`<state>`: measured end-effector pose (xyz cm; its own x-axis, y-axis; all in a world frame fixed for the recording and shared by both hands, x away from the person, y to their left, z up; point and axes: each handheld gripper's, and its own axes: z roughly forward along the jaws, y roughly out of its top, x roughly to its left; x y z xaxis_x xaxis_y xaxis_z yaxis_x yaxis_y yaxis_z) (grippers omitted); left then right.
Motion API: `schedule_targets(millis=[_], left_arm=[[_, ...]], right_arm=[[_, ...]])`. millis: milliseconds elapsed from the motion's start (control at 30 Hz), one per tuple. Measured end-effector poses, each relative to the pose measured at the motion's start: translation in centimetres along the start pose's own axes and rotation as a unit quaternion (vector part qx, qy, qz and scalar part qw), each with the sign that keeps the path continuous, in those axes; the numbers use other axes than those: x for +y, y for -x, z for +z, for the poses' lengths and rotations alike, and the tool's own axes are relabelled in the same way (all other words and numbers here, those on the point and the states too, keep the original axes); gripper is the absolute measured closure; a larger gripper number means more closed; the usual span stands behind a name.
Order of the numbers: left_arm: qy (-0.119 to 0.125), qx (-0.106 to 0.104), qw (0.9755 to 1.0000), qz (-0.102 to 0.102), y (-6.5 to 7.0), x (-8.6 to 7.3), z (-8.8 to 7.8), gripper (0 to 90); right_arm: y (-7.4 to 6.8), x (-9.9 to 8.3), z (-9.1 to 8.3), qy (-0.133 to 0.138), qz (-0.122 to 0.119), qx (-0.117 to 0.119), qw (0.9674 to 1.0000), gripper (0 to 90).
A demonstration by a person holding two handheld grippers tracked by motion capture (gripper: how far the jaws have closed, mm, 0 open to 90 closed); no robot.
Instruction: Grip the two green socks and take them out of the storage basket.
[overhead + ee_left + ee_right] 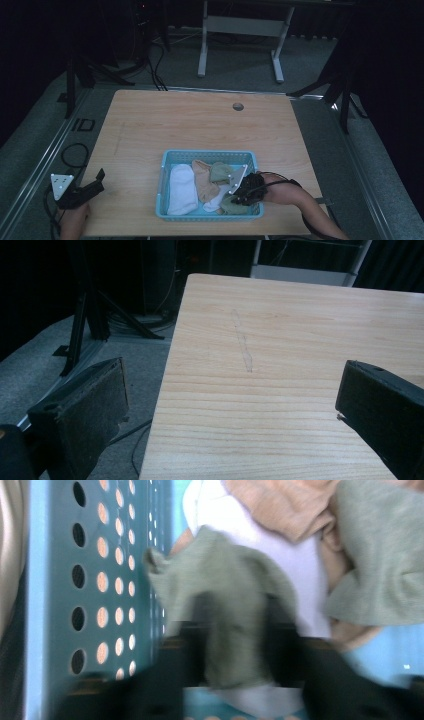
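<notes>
Right claw [235, 630] clamps green sock [225, 595]; basket [165, 165]

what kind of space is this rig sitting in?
Probably a lab or data-recording studio, not a home. Black curtains surround a lone wooden table on grey carpet, black tripod stands flank it, and cables trail on the floor. A white-framed bench stands behind.

A basket [165, 200] holding socks [181, 189] sits on the table's [200, 125] near edge, right of centre.
</notes>
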<state>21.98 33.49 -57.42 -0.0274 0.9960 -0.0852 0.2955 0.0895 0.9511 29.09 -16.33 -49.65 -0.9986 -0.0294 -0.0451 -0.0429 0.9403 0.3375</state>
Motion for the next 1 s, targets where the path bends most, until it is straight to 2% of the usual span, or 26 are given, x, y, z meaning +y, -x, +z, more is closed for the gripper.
schedule_targets(millis=[67, 333, 600, 800, 1000], left_arm=[[0.000, 0.000, 1.0000, 0.000, 0.0, 0.0, 0.0, 0.7], [-0.001, 0.000, 1.0000, 0.000, 0.0, 0.0, 0.0, 0.7], [-0.001, 0.002, 1.0000, 0.000, 0.0, 0.0, 0.0, 0.7], [-0.002, 0.001, 1.0000, 0.001, 0.0, 0.0, 0.0, 0.7], [-0.002, 0.001, 1.0000, 0.000, 0.0, 0.0, 0.0, 0.7]], right_arm=[[-0.1, 0.1, -0.4, 0.000, -0.007, 0.001, 1.0000, 84.5], [-0.7, 0.6, -2.8, 0.027, -0.023, -0.015, 0.9993, 86.3], [-0.4, 1.0, -5.7, 0.048, -0.020, -0.037, 0.9980, 86.4], [-0.1, 1.6, -7.4, 0.051, -0.019, -0.051, 0.9972, 86.4], [0.6, 2.1, -9.8, 0.079, -0.014, -0.075, 0.9939, 86.4]])
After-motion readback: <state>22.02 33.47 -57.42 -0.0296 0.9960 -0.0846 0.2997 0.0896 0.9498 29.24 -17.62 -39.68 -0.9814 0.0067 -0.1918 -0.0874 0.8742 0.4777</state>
